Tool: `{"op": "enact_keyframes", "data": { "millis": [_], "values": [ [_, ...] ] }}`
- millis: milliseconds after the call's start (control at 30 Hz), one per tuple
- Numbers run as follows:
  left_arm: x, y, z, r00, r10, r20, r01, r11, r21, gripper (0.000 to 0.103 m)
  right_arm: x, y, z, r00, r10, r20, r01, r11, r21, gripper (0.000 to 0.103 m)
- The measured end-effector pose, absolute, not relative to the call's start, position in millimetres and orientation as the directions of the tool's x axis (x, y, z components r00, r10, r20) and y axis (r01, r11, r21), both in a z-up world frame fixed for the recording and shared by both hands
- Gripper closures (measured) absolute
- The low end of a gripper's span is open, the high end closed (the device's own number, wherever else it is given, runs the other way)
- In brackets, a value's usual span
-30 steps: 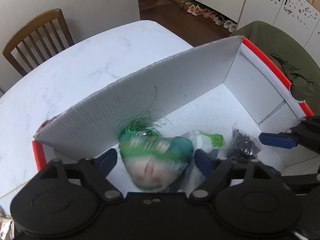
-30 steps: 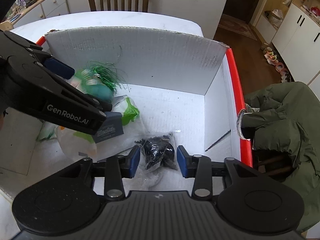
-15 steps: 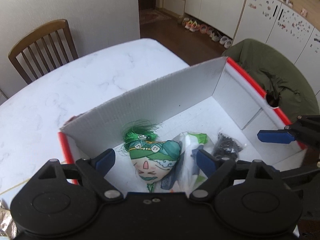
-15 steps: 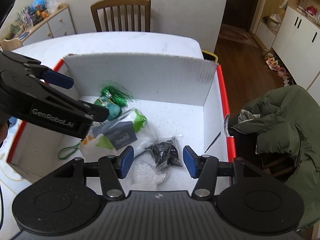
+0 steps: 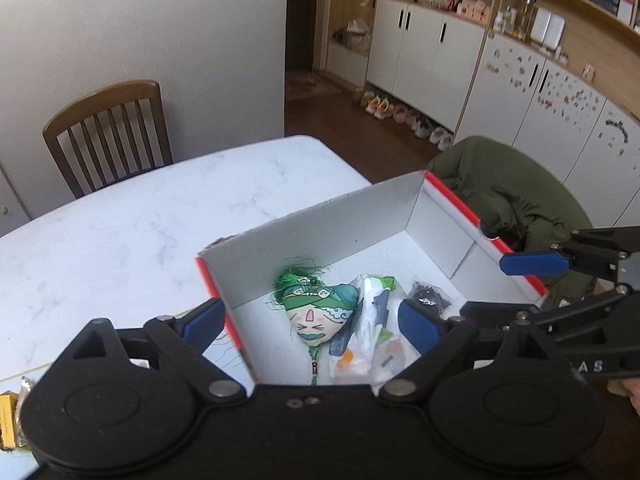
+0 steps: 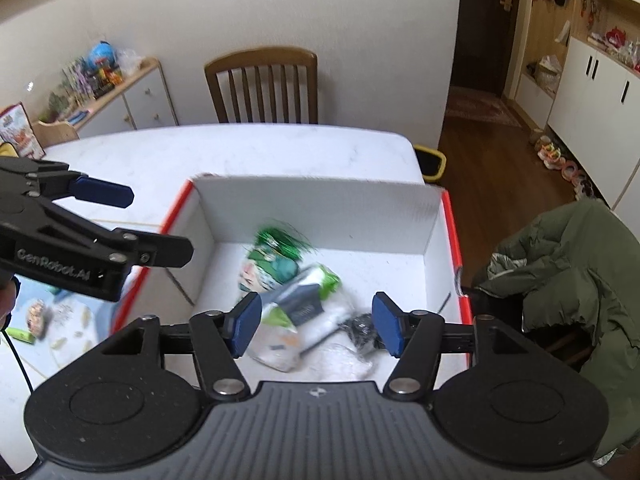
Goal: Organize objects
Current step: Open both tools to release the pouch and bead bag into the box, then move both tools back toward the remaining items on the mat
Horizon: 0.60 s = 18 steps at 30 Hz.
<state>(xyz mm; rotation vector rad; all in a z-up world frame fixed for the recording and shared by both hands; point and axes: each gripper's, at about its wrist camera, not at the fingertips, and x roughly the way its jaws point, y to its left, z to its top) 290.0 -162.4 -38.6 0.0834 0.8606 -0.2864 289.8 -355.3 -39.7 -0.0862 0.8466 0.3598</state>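
1. Hovering both over the box at the tabletop right edge; left hand-held gripper & right hand-held gripper wide open, holding nothing.
2. Doll head inside by box's left wall: looks soft, light; I'd pinch its cheeks, not the tassel.
3. Plastic bags beside it: prob slippery.

A wooden slat-back chair is being kept against the plain white wall. White cabinets are lining the dark wood floor, with shoes lined up below. A green jacket is being draped over a seat.
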Motion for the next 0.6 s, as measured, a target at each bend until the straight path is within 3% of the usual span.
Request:
{"op": "enact_keyframes", "data": {
  "millis": [167, 600],
  "values": [
    [264.2, -134.1, -20.1, 0.659, -0.226, -0.717, 0.280, 0.959, -0.045, 0.002, 273.6, -337.1, -24.7, 0.624, 0.298, -0.722, -0.349, 0.933, 0.084, 0.036],
    [217.0, -35.3, -8.7, 0.697, -0.197, -0.689, 0.215, 0.975, -0.061, 0.000, 232.8, -252.5, -12.0, 0.617, 0.355, -0.703, -0.373, 0.918, 0.136, 0.025]
  ]
}}
